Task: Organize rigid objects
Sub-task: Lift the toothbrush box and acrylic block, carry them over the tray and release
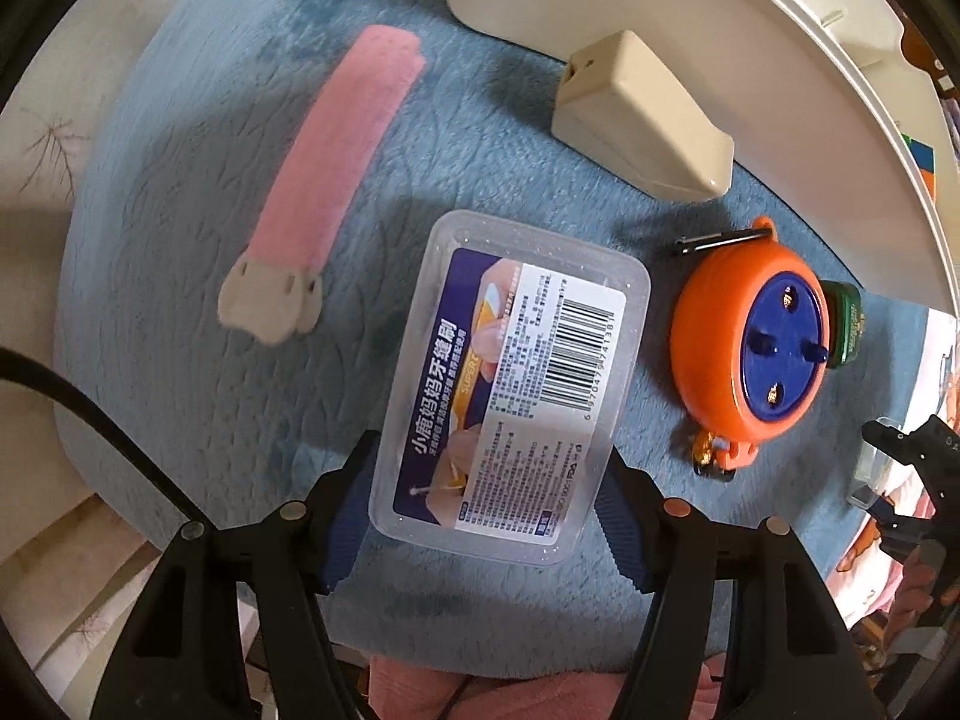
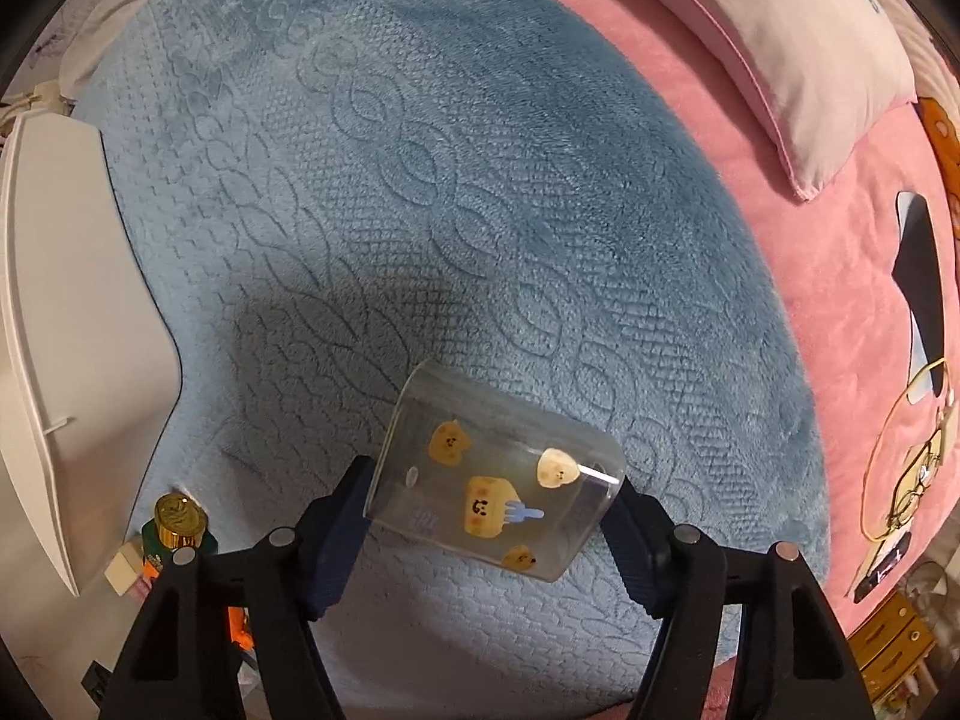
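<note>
In the left wrist view my left gripper [image 1: 486, 510] is shut on a clear plastic box [image 1: 516, 372] with a purple and white barcode label, its blue pads [image 1: 345, 516] pressing on the box's two long sides above the blue blanket [image 1: 198, 228]. In the right wrist view my right gripper [image 2: 483, 522] is shut on a clear cup [image 2: 492, 480] with yellow bear stickers, which lies on its side over the blanket [image 2: 480, 180]. On the blanket lie a pink fuzzy clip [image 1: 336, 162], a beige plastic case [image 1: 642, 114] and an orange reel [image 1: 750, 336] with a blue centre.
A white bin's rim [image 1: 750, 18] curves along the back right, and shows as a white wall [image 2: 60, 300] at the left. A small green bottle [image 2: 177, 528] with a gold cap stands by it. Pink bedding [image 2: 840, 330] and a pillow [image 2: 810, 48] lie to the right.
</note>
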The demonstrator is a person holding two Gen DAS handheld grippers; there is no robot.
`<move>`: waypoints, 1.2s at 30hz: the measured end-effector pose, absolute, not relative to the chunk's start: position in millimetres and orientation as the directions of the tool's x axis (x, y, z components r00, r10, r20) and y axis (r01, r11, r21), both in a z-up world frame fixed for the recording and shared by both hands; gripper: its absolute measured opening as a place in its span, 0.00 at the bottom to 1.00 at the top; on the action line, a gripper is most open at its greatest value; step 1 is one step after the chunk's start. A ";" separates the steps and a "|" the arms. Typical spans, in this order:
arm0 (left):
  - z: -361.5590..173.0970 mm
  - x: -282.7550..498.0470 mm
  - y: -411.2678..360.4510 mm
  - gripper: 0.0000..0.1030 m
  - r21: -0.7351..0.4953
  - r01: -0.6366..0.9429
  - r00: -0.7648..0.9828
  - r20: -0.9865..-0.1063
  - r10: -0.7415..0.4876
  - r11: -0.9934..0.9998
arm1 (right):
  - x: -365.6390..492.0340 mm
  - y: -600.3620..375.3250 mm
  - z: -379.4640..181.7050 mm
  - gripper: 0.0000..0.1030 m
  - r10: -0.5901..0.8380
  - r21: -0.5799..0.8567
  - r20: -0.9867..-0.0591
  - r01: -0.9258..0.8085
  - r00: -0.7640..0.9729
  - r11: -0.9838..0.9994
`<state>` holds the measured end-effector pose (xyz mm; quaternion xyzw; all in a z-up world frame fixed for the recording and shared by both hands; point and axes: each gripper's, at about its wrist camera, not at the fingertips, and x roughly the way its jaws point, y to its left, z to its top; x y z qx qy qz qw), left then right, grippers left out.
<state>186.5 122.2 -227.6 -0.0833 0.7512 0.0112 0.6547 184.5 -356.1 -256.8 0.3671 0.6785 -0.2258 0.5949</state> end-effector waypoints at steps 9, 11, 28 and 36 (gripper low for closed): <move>-200.0 163.3 151.5 0.67 -0.151 -0.169 -0.104 -0.980 -0.170 0.974 | 166.3 -338.4 -258.7 0.69 0.251 0.125 -0.966 0.750 -0.056 0.649; -192.0 160.9 160.5 0.67 -0.171 -0.180 -0.100 -0.976 -0.191 0.969 | 161.6 -327.4 -257.7 0.69 0.277 0.138 -0.959 0.746 -0.064 0.651; -108.8 164.2 230.2 0.66 -0.204 -0.210 -0.035 -0.976 -0.216 0.956 | 154.7 -214.8 -246.1 0.69 0.472 0.331 -0.875 0.577 -0.110 0.746; -55.6 187.2 211.3 0.66 -0.169 -0.160 0.059 -0.985 -0.161 0.972 | 158.6 -163.5 -227.6 0.69 0.522 0.426 -0.848 0.467 -0.093 0.775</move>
